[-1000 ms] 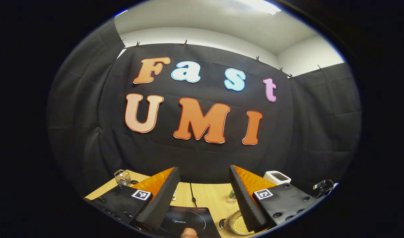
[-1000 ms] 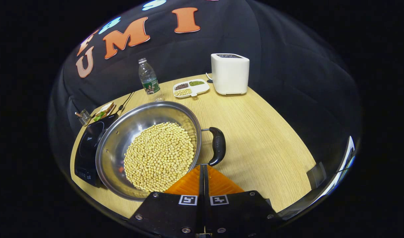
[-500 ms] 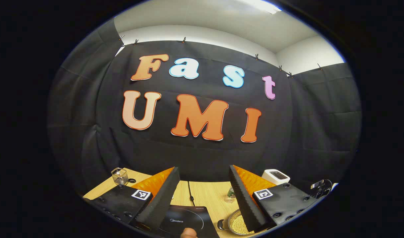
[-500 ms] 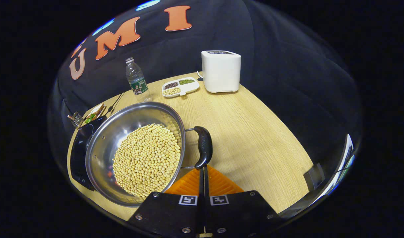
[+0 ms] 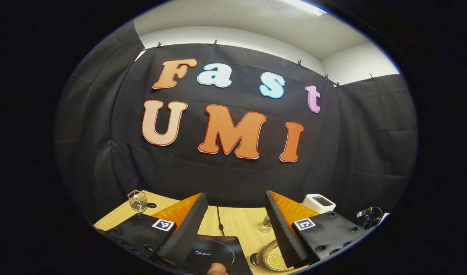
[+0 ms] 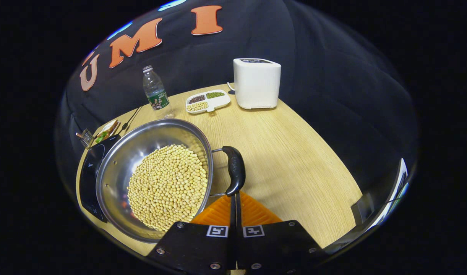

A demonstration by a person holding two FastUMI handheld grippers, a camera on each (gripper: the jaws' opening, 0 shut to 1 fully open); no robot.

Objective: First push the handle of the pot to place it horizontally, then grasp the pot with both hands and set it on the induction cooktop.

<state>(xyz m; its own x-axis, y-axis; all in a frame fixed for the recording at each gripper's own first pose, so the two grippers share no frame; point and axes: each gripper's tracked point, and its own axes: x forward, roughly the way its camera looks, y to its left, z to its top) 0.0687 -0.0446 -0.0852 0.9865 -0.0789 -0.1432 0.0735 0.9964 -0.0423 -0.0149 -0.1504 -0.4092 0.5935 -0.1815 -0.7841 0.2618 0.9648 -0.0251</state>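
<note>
In the left gripper view, the left gripper was held high and tipped toward the booth wall, its fingers spread wide with nothing between them, probably waiting its turn for the two-handed lift. Below and between those fingers lay the induction cooktop on the table; just beyond the right finger, low down, sat the pot with its near handle turned toward the cooktop. A fingertip of the person showed at the very bottom. In the right gripper view, the right gripper was clenched on nothing, fingers pressed flat together to form a blunt pushing tip, and that tip sat right at the lower end of the pot's far handle; whether it touched was hard to tell. The pot, full of soybeans, lay ahead and to the left of the gripper, its far edge reaching over the cooktop. The handle's grip ran nearly straight away from the gripper, so the pot's handle-to-handle axis lay crosswise. The push looked about done. Farther ahead stood a bottle, a divided tray and a white appliance.
</note>
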